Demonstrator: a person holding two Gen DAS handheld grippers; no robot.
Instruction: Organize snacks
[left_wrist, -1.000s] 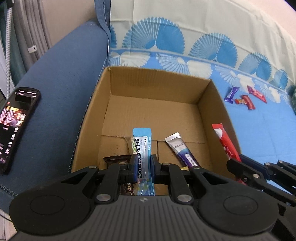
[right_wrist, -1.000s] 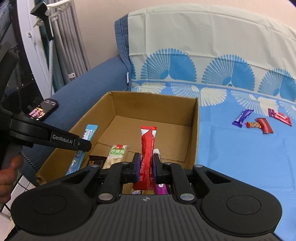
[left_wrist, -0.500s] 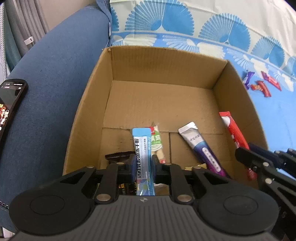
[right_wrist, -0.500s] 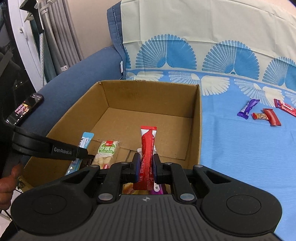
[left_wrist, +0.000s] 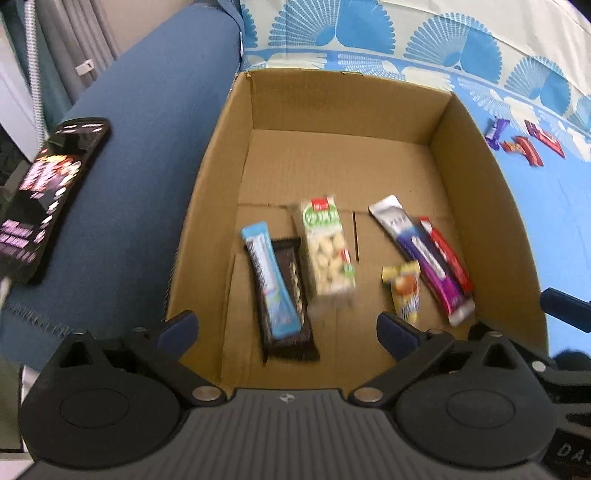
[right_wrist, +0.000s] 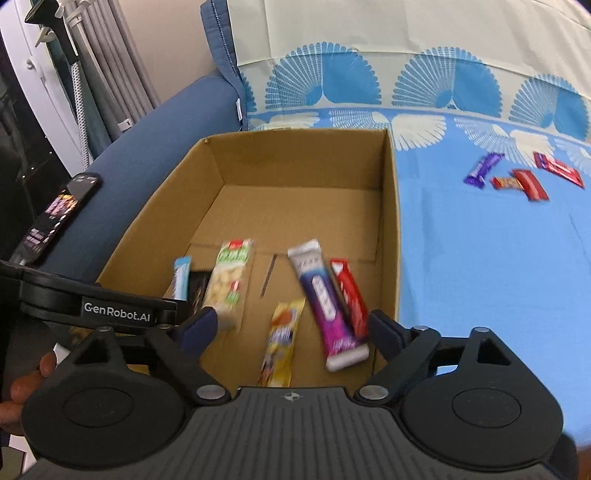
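An open cardboard box (left_wrist: 221, 155) (right_wrist: 391, 221) stands on the sofa. Inside lie a light blue stick pack (left_wrist: 269, 284) (right_wrist: 181, 277) on a dark brown bar (left_wrist: 291, 314), a green nut pack (left_wrist: 327, 247) (right_wrist: 231, 277), a yellow pack (left_wrist: 404, 291) (right_wrist: 282, 339), a purple-and-silver stick (left_wrist: 424, 258) (right_wrist: 325, 299) and a red stick (left_wrist: 445, 254) (right_wrist: 351, 295). My left gripper (left_wrist: 286, 326) is open and empty above the box's near edge. My right gripper (right_wrist: 291, 326) is open and empty over the box.
Several loose snacks, purple (right_wrist: 482, 170) and red (right_wrist: 530, 184), lie on the blue patterned cover (right_wrist: 480, 258) to the right of the box. A lit phone (left_wrist: 48, 184) (right_wrist: 55, 210) lies on the blue sofa arm (left_wrist: 147, 110) to the left.
Both grippers have opened. The light blue stick dropped from the left gripper and the red stick from the right one; both now lie in the box.
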